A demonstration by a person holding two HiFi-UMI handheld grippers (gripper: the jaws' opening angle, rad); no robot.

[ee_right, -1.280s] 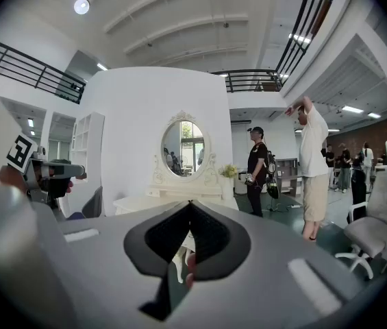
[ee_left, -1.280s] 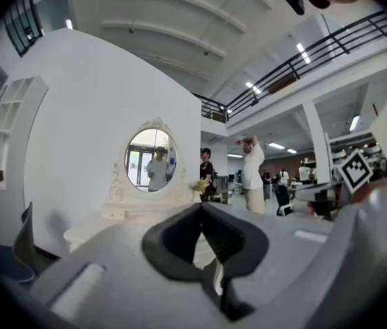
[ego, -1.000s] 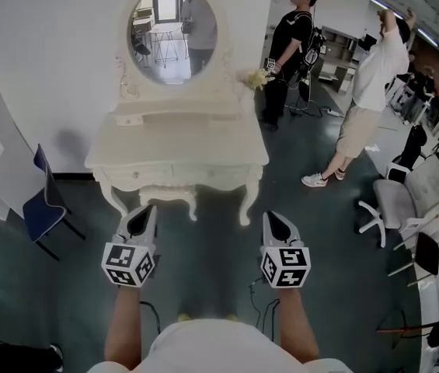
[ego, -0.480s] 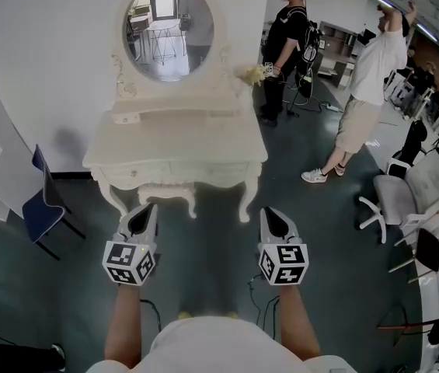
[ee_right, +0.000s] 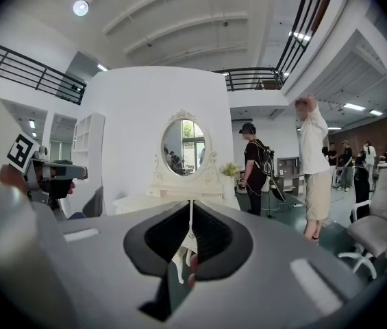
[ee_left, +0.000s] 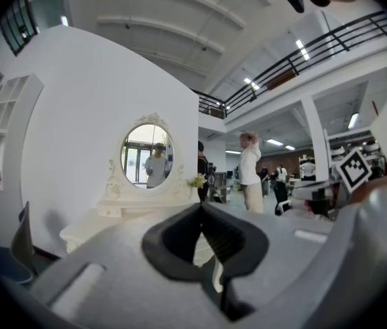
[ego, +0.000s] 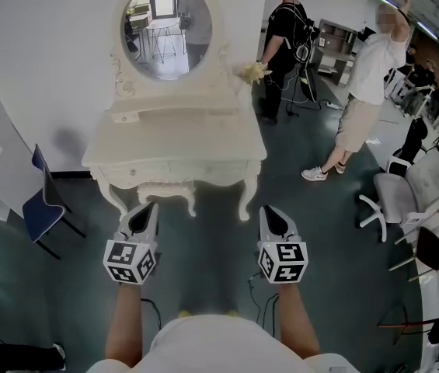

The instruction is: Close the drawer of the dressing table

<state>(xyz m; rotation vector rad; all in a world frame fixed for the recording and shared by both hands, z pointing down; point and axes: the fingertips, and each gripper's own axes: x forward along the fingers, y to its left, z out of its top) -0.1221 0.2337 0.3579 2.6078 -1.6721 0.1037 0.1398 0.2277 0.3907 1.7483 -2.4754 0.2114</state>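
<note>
The white dressing table with its oval mirror stands against the wall ahead of me. Its front drawers look flush; at this distance I cannot tell whether any stands out. A small drawer on the raised shelf at the left seems slightly proud. My left gripper and right gripper hover side by side over the floor, short of the table's front legs. Both are shut and hold nothing. The table shows beyond the left gripper, and beyond the right gripper.
A blue chair stands left of the table. Yellow flowers sit at the table's back right corner. A person in black and a person in white stand to the right, near a grey office chair. Cables lie on the floor.
Both grippers have stayed almost still. The view has crept slightly toward the table, and the person in black has stepped a little farther away.
</note>
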